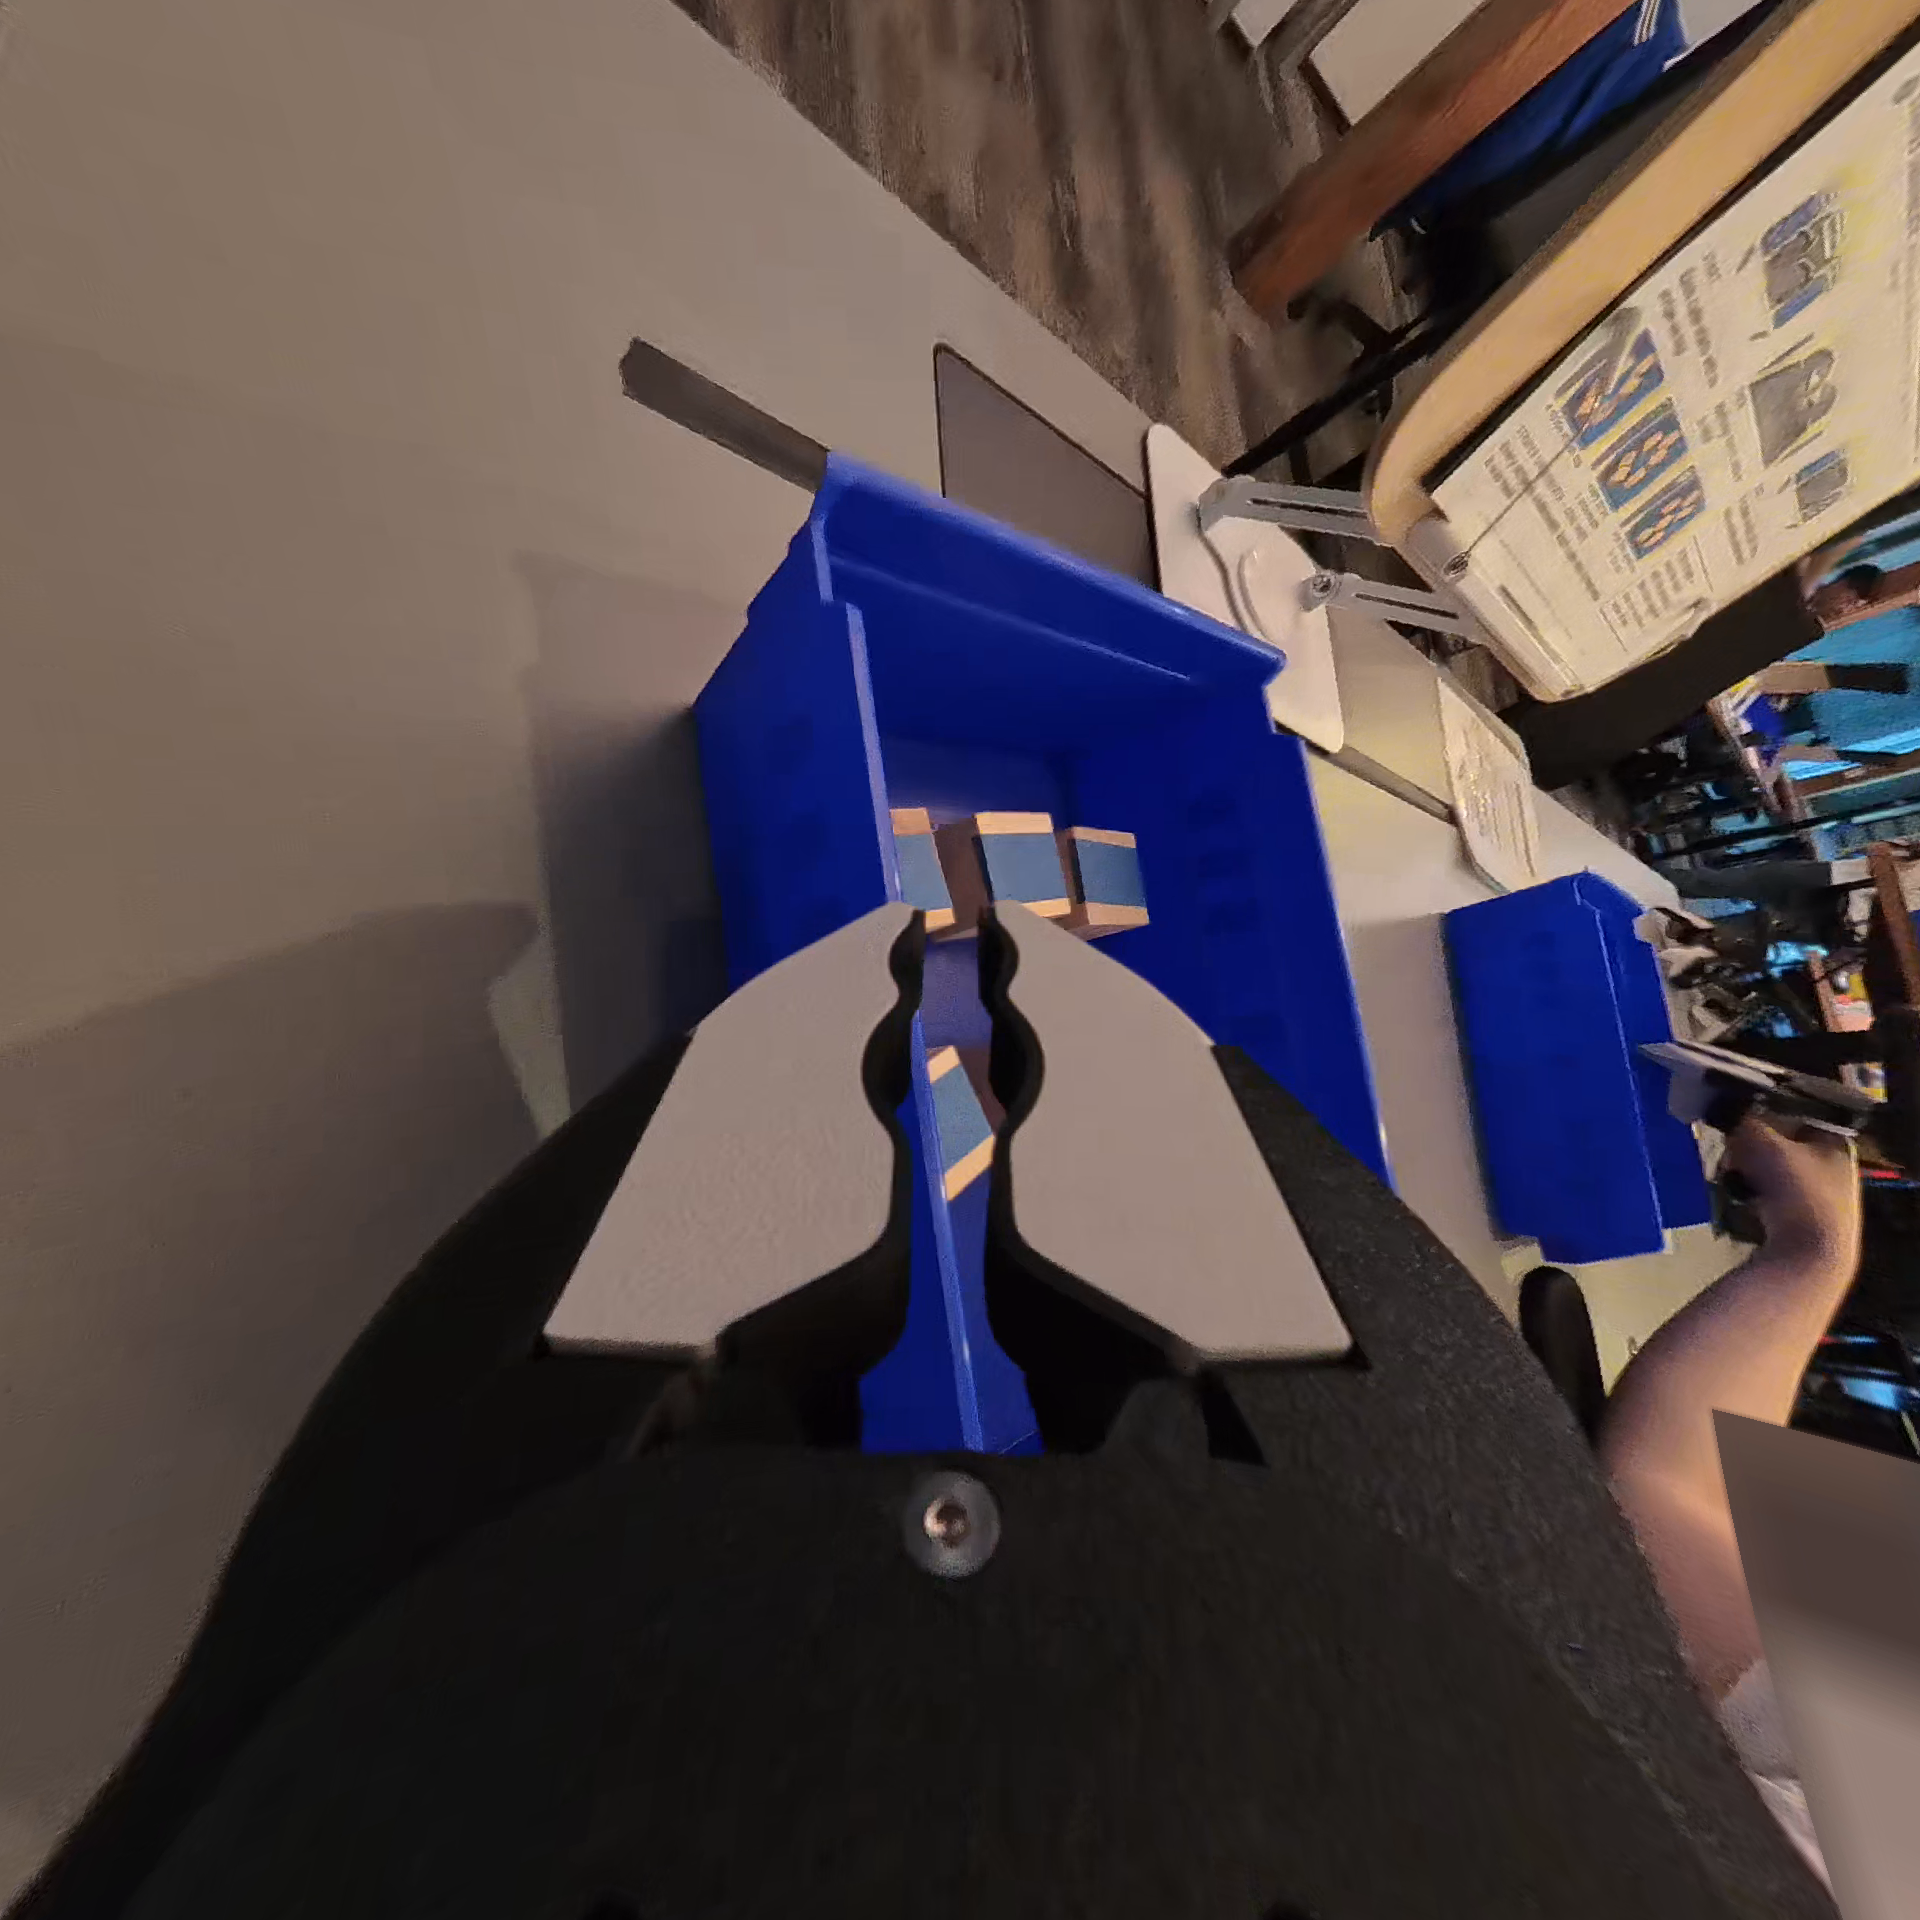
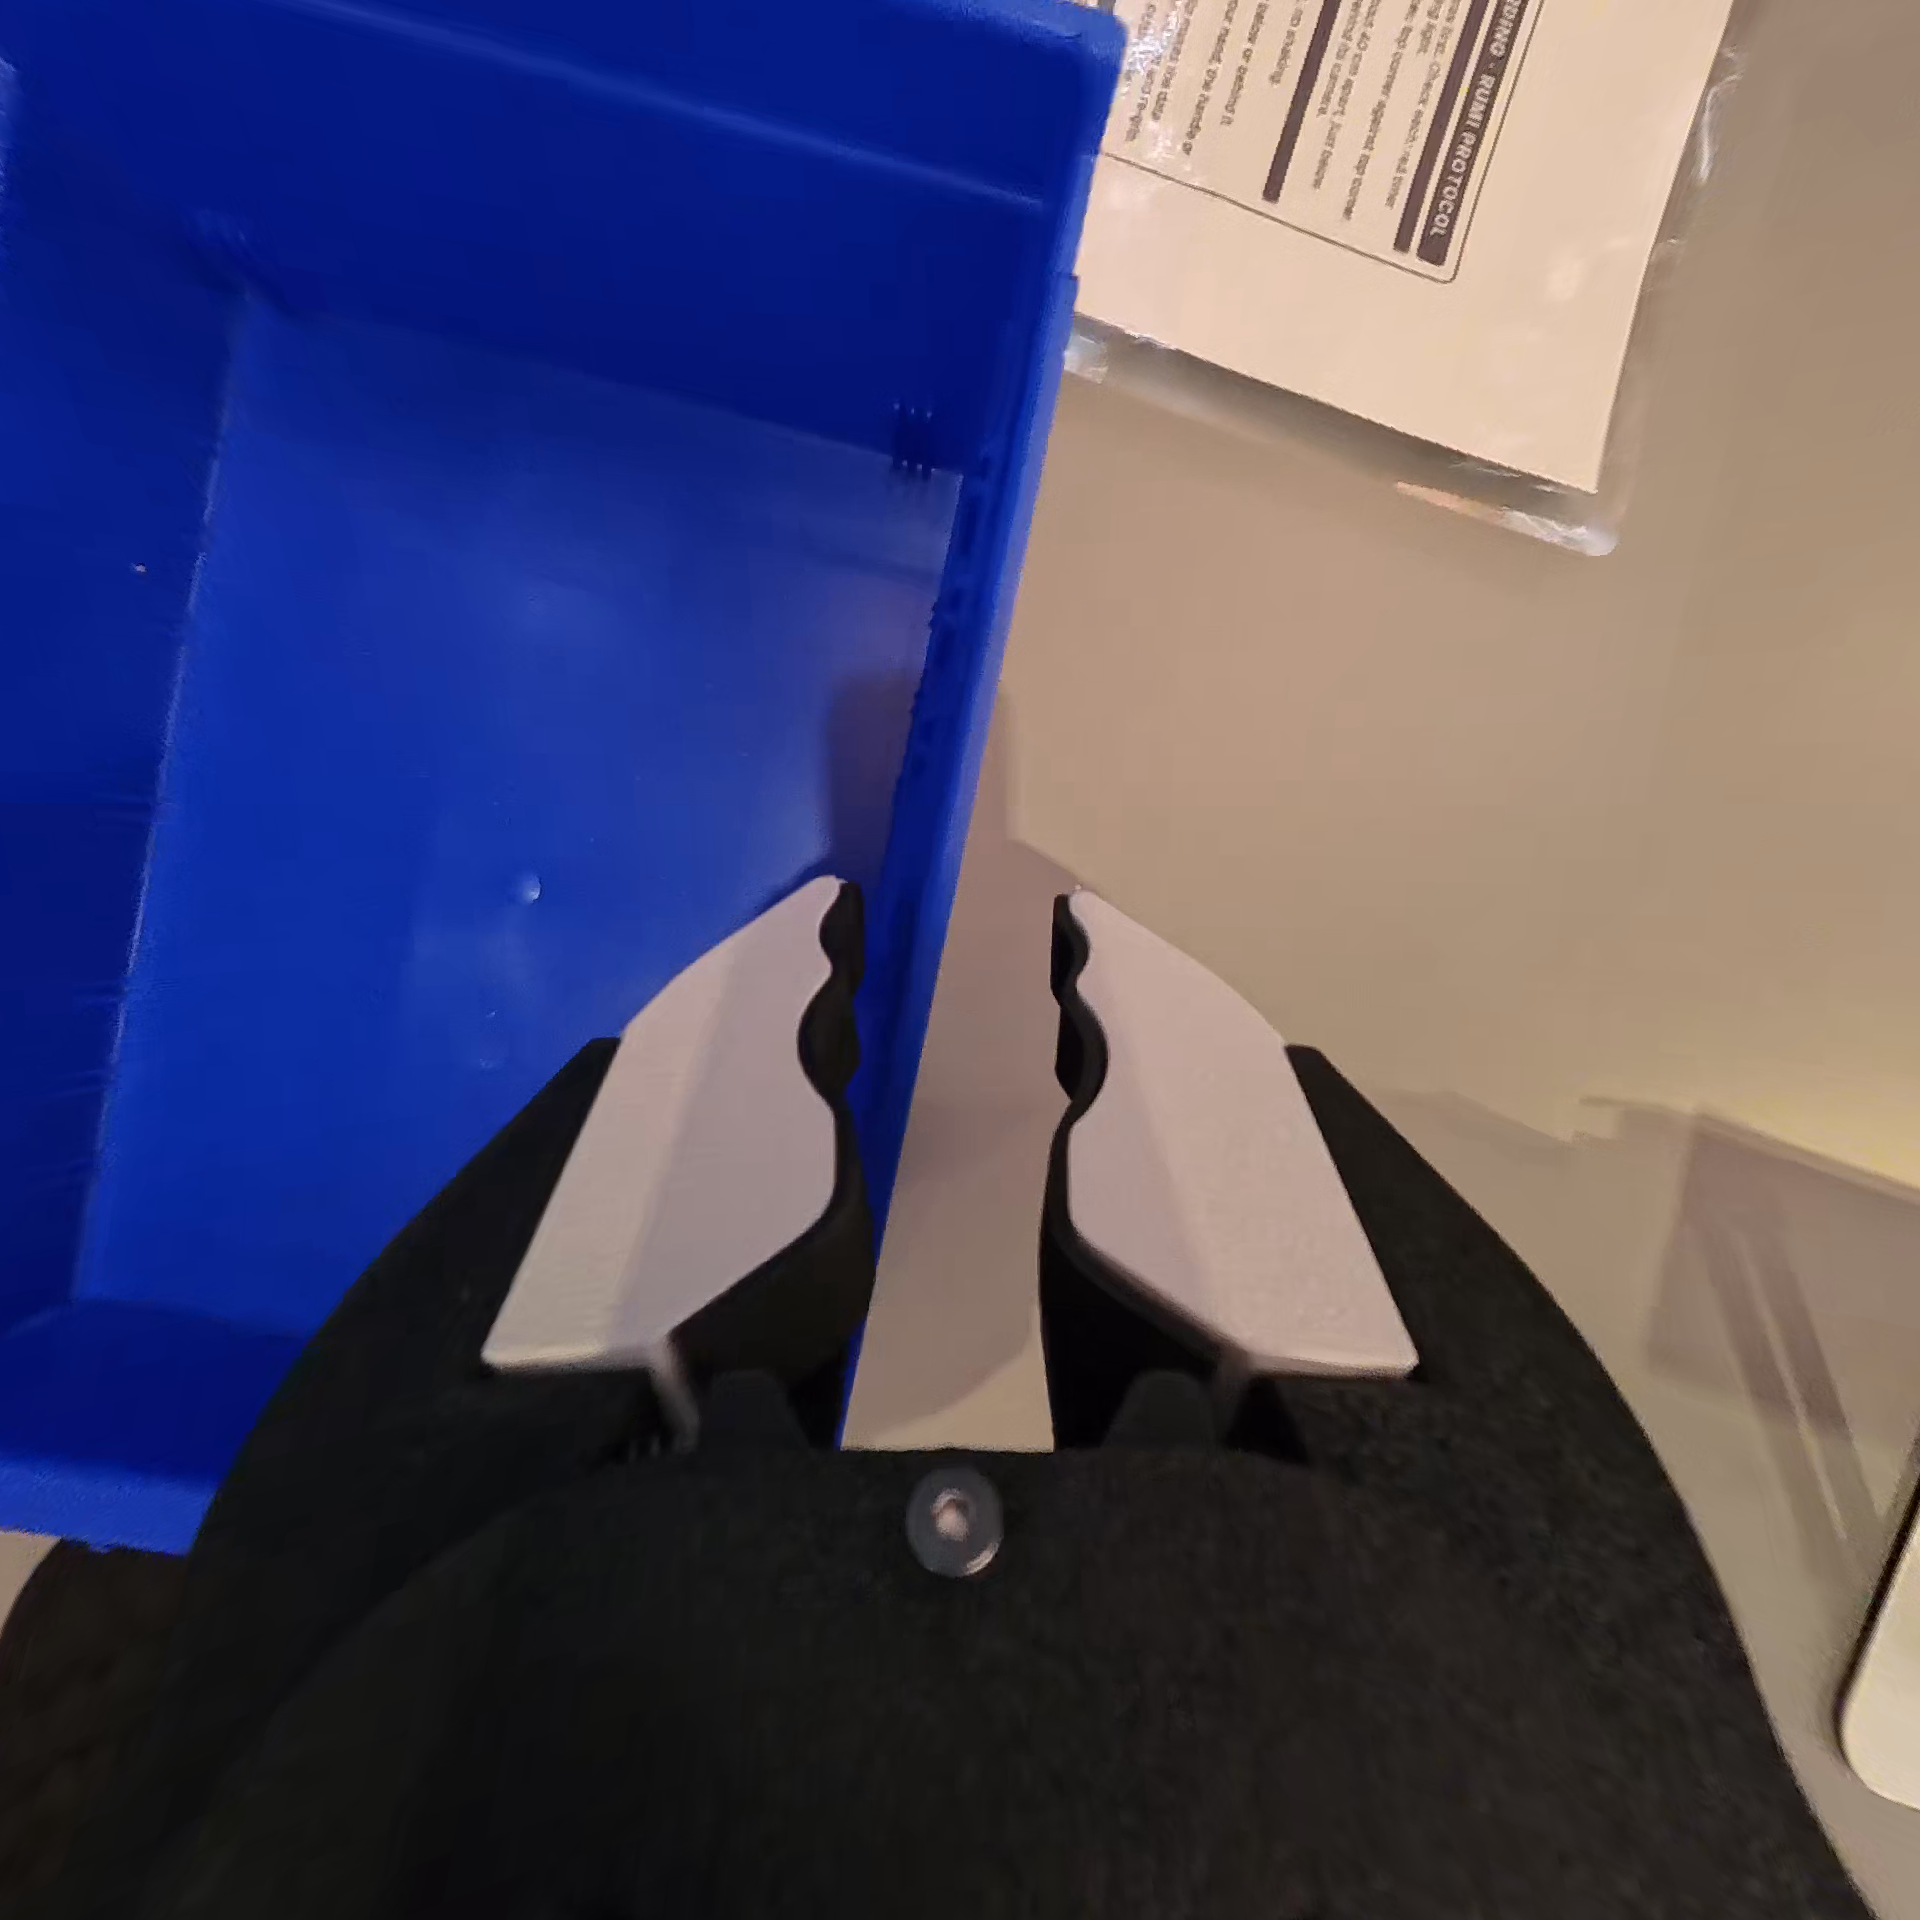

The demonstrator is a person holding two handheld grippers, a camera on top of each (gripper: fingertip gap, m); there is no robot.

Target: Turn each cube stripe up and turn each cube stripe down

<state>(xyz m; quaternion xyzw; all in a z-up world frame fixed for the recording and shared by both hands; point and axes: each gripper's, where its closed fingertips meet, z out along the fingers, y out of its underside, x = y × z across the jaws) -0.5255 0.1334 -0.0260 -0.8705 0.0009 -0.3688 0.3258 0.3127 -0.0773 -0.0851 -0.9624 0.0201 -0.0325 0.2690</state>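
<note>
In the left wrist view a blue bin (image 1: pixel 1226 831) holds several wooden cubes with a blue stripe. Three of them (image 1: pixel 1023 868) lie side by side with the stripes facing me. Another cube (image 1: pixel 961 1122) shows through the gap between my fingers. My left gripper (image 1: pixel 951 920) is nearly closed around this bin's near wall. In the right wrist view a second blue bin (image 2: pixel 520 675) is empty. My right gripper (image 2: pixel 956 904) is open astride its right wall, with the left finger inside and the right finger outside. That bin (image 1: pixel 1558 1070) and the right gripper (image 1: pixel 1756 1091) also show in the left wrist view.
A laminated printed sheet (image 2: pixel 1351 208) lies on the table beyond the empty bin, and a white object (image 2: pixel 1881 1662) is at the right edge. A dark bar (image 1: pixel 717 416), a dark pad (image 1: pixel 1029 468) and a white stand (image 1: pixel 1278 603) sit behind the cube bin. A person's arm (image 1: pixel 1766 1330) is at the right.
</note>
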